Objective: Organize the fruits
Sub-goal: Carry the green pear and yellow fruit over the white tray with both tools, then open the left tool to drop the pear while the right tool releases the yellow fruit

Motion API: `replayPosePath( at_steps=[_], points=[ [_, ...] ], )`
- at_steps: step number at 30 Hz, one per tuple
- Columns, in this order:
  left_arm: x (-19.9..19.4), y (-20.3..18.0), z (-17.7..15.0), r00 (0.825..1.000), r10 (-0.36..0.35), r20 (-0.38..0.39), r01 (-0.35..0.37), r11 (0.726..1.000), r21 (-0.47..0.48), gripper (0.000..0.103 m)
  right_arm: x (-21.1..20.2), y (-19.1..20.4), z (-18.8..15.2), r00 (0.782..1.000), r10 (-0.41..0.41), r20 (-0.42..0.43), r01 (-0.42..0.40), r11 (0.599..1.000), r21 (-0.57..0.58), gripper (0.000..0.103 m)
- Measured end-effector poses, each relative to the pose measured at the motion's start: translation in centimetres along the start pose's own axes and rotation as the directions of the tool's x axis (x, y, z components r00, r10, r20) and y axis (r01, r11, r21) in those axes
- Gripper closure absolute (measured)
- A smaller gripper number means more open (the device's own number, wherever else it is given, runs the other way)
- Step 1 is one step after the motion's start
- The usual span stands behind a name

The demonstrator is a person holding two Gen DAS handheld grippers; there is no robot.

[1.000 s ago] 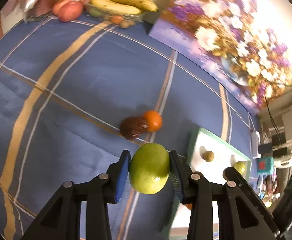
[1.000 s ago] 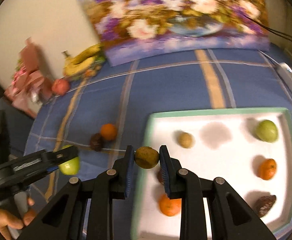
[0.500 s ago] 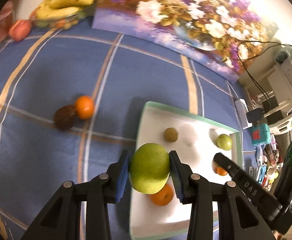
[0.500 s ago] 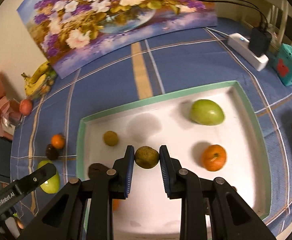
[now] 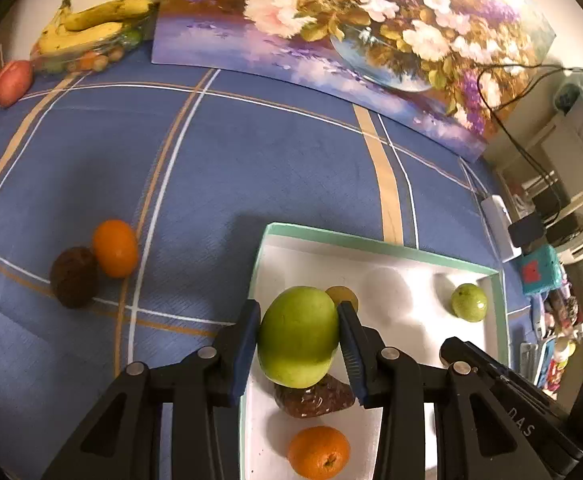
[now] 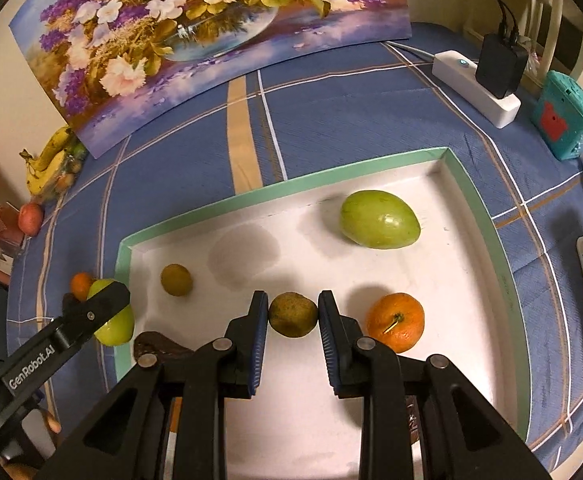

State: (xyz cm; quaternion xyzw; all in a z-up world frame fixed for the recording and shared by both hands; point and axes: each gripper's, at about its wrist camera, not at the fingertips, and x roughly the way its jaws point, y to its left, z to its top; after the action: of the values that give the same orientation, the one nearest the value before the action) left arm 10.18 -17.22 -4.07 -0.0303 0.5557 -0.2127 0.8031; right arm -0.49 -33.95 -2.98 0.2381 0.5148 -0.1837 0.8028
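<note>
While each gripper (image 5: 298, 344) (image 6: 293, 314) grasps fruit: blue plaid tablecloth (image 5: 251, 152), floral painting (image 6: 195, 32) behind.

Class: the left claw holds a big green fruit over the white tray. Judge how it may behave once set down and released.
The green fruit looks round and smooth, so it may roll on the flat tray. Its glossy skin could slip between the left claw pads. It fills the claw, so it is probably fairly heavy.

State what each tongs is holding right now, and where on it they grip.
Left tongs: shut on the green apple, pads pressing its two opposite sides. Right tongs: shut on the small brownish-green fruit, also clamped at its sides, above the white tray.
</note>
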Motion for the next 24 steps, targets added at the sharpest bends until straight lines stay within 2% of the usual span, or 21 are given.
replayPosePath(
  at_steps=[10, 24],
  points=[
    [1.2, -0.9, -0.5, 0.999, 0.039, -0.029, -0.038, 0.998, 0.044, 0.061, 1.1, -0.1, -0.1, 0.999, -0.032, -0.027, 0.031, 0.999, -0.013, 0.076],
    [0.1, -1.0, -0.3, 0.999, 0.019, -0.046, -0.017, 0.999, 0.036, 0.06, 0.1, 0.4, 0.1, 0.998, -0.055, -0.002, 0.055, 0.998, -0.027, 0.076]
  ],
)
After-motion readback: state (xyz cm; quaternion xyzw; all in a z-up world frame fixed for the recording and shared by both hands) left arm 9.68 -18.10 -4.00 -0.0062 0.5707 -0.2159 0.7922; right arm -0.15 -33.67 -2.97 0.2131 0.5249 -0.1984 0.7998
